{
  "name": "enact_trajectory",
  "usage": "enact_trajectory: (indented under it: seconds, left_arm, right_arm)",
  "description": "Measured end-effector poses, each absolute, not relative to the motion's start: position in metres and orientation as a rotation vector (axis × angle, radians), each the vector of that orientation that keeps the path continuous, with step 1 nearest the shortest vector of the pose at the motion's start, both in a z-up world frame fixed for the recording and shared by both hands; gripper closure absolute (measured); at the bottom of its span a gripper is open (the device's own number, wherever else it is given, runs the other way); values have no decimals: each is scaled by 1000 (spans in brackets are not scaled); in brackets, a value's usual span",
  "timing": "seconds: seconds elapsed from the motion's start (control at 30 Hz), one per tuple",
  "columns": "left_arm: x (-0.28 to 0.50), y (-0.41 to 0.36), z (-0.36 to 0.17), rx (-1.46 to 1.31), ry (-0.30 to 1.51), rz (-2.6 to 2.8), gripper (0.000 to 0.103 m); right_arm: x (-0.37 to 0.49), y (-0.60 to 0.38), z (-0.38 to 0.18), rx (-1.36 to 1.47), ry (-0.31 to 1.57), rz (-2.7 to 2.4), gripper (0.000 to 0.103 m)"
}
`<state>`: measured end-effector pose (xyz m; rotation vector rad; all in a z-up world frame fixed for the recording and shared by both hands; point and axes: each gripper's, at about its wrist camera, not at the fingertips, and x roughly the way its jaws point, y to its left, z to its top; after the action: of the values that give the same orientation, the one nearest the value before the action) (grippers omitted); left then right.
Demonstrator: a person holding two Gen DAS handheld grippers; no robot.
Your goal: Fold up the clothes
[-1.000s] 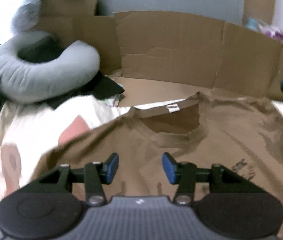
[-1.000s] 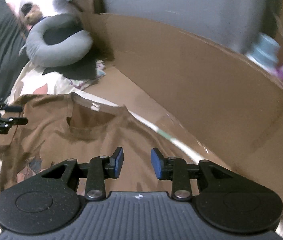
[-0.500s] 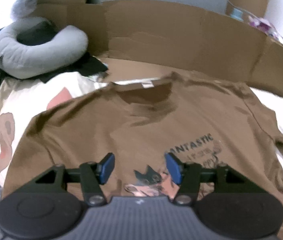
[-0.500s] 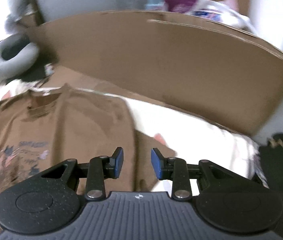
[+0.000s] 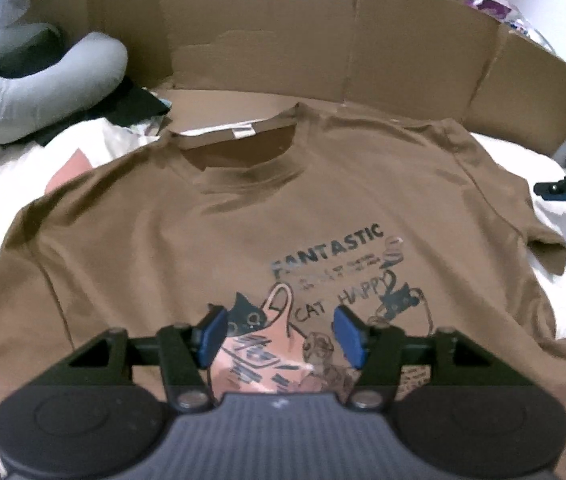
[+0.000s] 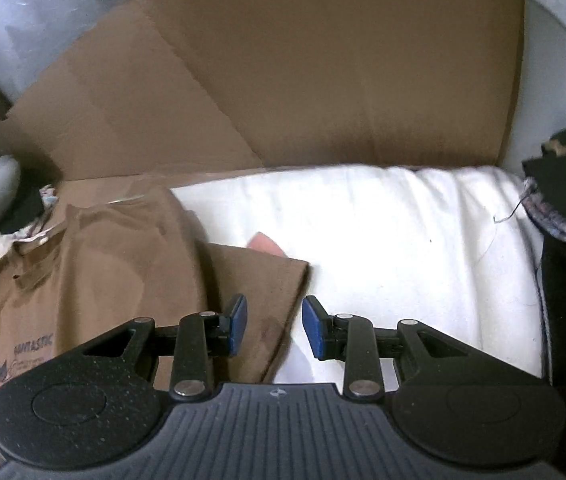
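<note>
Behind everything, a tall wall of flattened brown cardboard [image 5: 323, 36] is standing along the far side of a bed with a white patterned cover [image 6: 383, 248], and a grey U-shaped neck pillow [image 5: 35, 92] is sitting off at the far left corner. Spread flat on that bed, print side up, collar toward the cardboard and both sleeves out, is lying the brown short-sleeved cotton T-shirt with a cat print [image 5: 187, 248]. It is looking light, limp and wrinkle-prone, so pinching at a seam, a sleeve hem or a shoulder should be holding best. The left gripper [image 5: 281, 334] is hovering over the chest print, fingers spread and gripping nothing. The right gripper [image 6: 275, 330] is hanging over the right sleeve's edge, fingers likewise parted and bare.
</note>
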<state>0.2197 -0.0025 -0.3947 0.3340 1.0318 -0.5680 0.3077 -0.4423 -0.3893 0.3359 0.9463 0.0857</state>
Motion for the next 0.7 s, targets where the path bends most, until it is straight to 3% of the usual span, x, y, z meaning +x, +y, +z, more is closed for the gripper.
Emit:
enact_trajectory:
  seconds: [0.4, 0.43, 0.47, 0.5, 0.7]
  left_arm:
    - [214, 2, -430, 367, 1084, -525, 41]
    - [214, 4, -430, 361, 1088, -523, 41]
    - [214, 6, -430, 351, 1093, -522, 41]
    - [214, 8, -431, 342, 1098, -520, 41]
    - [213, 15, -432, 324, 1107, -510, 41]
  right_arm:
    - [326, -443, -415, 413, 978, 107, 61]
    - [328, -442, -414, 416, 980, 116, 74]
    - [331, -441, -413, 412, 985, 125, 96]
    - [333, -440, -412, 406, 991, 134, 101]
    - [338, -444, -392, 372, 947, 104, 101]
